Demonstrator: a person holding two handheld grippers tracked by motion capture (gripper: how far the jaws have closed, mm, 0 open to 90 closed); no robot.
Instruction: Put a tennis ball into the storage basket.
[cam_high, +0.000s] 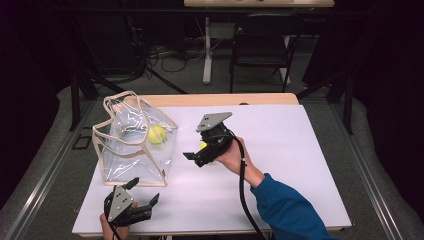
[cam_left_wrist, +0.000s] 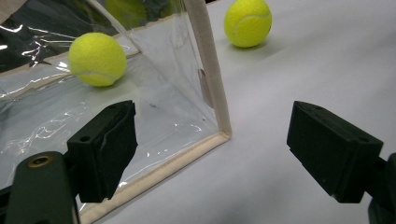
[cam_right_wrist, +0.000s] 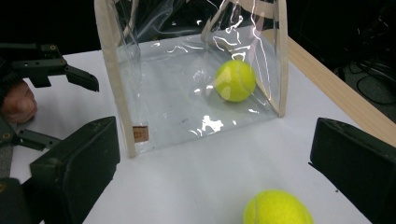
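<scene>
The right tool (cam_high: 197, 152) hung wide open over a loose tennis ball (cam_right_wrist: 277, 208) on the white table (cam_high: 280, 150), the ball lying between its jaws but untouched. The left tool (cam_high: 142, 192), also wide open, sat just beside the clear bag (cam_high: 135, 150), which held another ball (cam_high: 156, 134).

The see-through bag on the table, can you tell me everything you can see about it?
The bag looks like clear, shiny plastic, wrinkled and full of reflections, with cream fabric trim along its edges and looping handles on top. It stands upright on the white table, near its left side. A small brown tag shows on one trimmed edge in the right gripper view. One yellow tennis ball lies inside on its bottom. Another ball sits outside on the table, apart from it. Neither gripper touches the bag.
</scene>
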